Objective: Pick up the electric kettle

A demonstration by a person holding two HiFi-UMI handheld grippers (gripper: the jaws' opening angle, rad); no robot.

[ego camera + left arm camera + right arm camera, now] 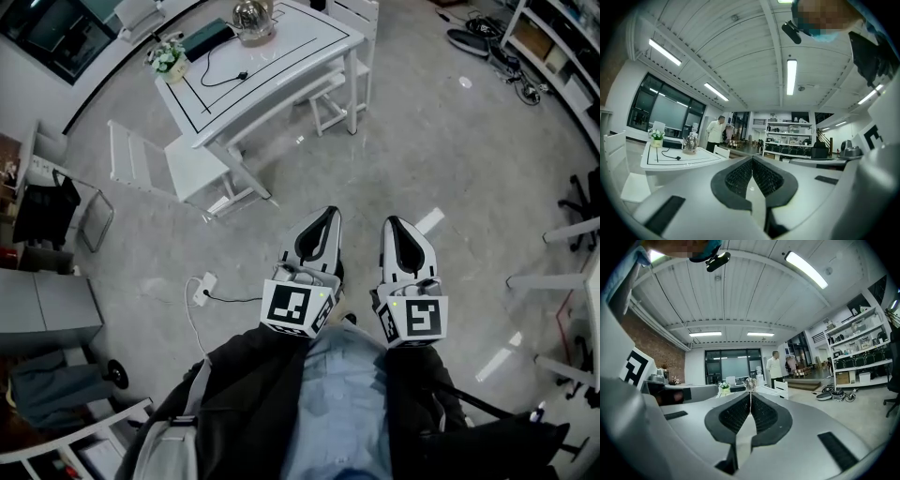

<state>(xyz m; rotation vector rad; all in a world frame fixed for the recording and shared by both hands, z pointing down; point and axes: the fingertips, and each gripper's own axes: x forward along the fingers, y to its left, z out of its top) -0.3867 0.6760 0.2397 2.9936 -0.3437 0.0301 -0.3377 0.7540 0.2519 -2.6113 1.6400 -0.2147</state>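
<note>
1. The left gripper and right gripper are held side by side and level, close in front of the person's body. Both are aimed across the floor toward a white table.
2. Both pairs of jaws are pressed together with nothing between them. This is judged a carrying posture, since nothing is within reach.
3. The electric kettle is seen at the table's far end, well apart from both grippers.
4. It stands upright, its long axis vertical; the spout's direction cannot be made out.

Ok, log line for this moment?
stage: pre-grasp | left gripper: shut, empty | right gripper: shut, empty | kettle: on table, untouched
</note>
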